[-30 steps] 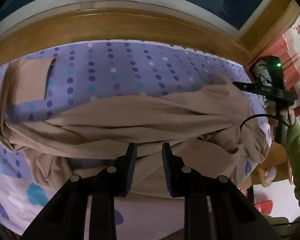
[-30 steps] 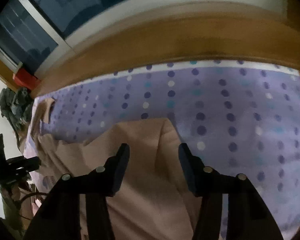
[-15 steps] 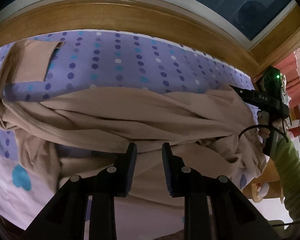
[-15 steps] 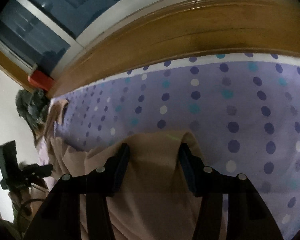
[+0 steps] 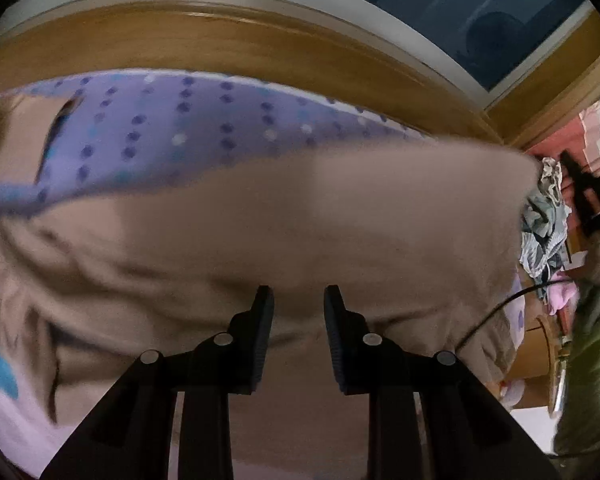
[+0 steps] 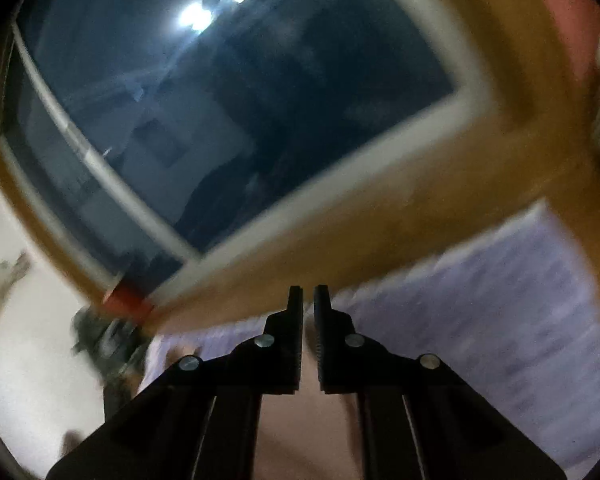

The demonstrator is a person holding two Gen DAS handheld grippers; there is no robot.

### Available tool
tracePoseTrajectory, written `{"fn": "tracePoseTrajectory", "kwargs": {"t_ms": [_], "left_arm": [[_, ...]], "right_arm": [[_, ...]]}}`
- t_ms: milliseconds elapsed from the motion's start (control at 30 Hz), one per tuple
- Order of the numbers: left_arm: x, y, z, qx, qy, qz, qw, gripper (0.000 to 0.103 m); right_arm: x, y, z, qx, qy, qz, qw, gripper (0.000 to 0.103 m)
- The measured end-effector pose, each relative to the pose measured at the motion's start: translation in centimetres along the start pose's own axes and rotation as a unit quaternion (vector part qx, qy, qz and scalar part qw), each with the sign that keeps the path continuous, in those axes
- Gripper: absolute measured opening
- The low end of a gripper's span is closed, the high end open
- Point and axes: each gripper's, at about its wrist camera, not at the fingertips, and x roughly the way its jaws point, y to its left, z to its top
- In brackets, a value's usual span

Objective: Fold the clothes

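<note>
Right gripper [image 6: 308, 300] has swung up, fingers pinching beige garment [image 5: 300, 220]; left gripper [image 5: 298, 304] fingers part-spread at 6 o'clock.

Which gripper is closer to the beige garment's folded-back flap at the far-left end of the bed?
Left. The left gripper hovers open over the beige garment, the flap up-left in its view. The right gripper, shut on cloth, works the garment's opposite end.
</note>
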Motion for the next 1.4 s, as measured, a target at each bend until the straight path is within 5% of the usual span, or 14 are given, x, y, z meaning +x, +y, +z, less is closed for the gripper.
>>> {"fn": "tracePoseTrajectory", "kwargs": {"t_ms": [133, 267, 467, 600, 767, 1067, 1400], "left_arm": [[2.5, -1.0, 2.3, 0.011, 0.000, -0.004, 0.9999, 0.025], [3.7, -2.1, 3.5, 0.038, 0.010, -0.002, 0.9992, 0.025], [3.0, -2.0, 3.7, 0.091, 0.027, 0.028, 0.9951, 0.031], [2.2, -0.4, 4.0, 0.099, 0.030, 0.048, 0.9935, 0.035], [1.2, 1.2, 3.4, 0.111, 0.058, 0.014, 0.9920, 0.037], [1.9, 0.2, 4.1, 0.233, 0.074, 0.095, 0.9651, 0.038], [5.1, 0.7, 4.2, 0.261, 0.105, 0.109, 0.9534, 0.038]], "right_arm": [[0.9, -2.0, 3.9, -0.011, -0.004, -0.059, 0.998, 0.004], [5.2, -3.8, 2.1, -0.026, 0.113, -0.073, 0.991, 0.006], [10.0, -3.7, -4.2, -0.086, 0.254, -0.070, 0.961, 0.041], [12.8, -3.1, -7.1, -0.129, 0.301, -0.069, 0.942, 0.049], [15.8, -2.6, -8.3, -0.162, 0.319, -0.061, 0.932, 0.053], [18.1, -1.1, -9.9, -0.227, 0.326, -0.088, 0.913, 0.069], [17.9, 0.3, -10.9, -0.235, 0.312, -0.101, 0.915, 0.071]]}}
